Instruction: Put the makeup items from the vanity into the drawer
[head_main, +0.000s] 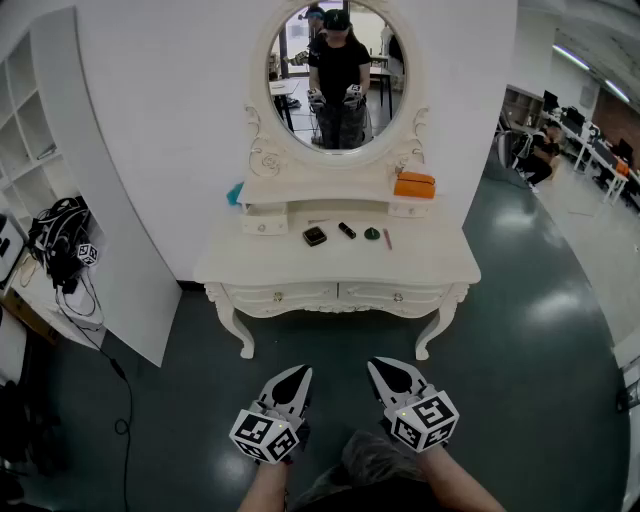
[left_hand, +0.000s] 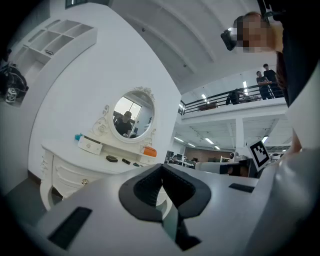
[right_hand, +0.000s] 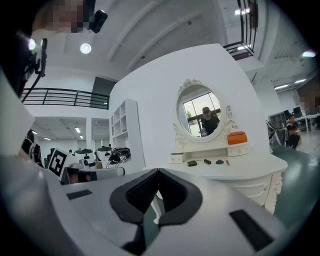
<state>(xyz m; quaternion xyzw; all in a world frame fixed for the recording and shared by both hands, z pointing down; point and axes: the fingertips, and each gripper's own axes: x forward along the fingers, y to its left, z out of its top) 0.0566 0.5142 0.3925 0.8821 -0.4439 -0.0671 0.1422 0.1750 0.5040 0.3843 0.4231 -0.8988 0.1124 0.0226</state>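
Both grippers hang low in the bottom centre of the head view, over the dark green floor and well apart from the vanity. The left gripper has its 2 jaws pressed together with nothing between them, as its own view confirms. The right gripper, just beside it, is likewise closed and empty.

The makeup items lie in a loose row at mid-frame on the white tabletop, below the oval mirror. From left to right they are a dark square compact, a short black tube, a dark green cone-shaped piece and a thin red stick. None of the 4 touches another.

The 2 front drawers, left drawer and right drawer, are both closed. An orange box sits on the raised shelf at the mirror's lower right. White shelving stands at the frame's left edge.
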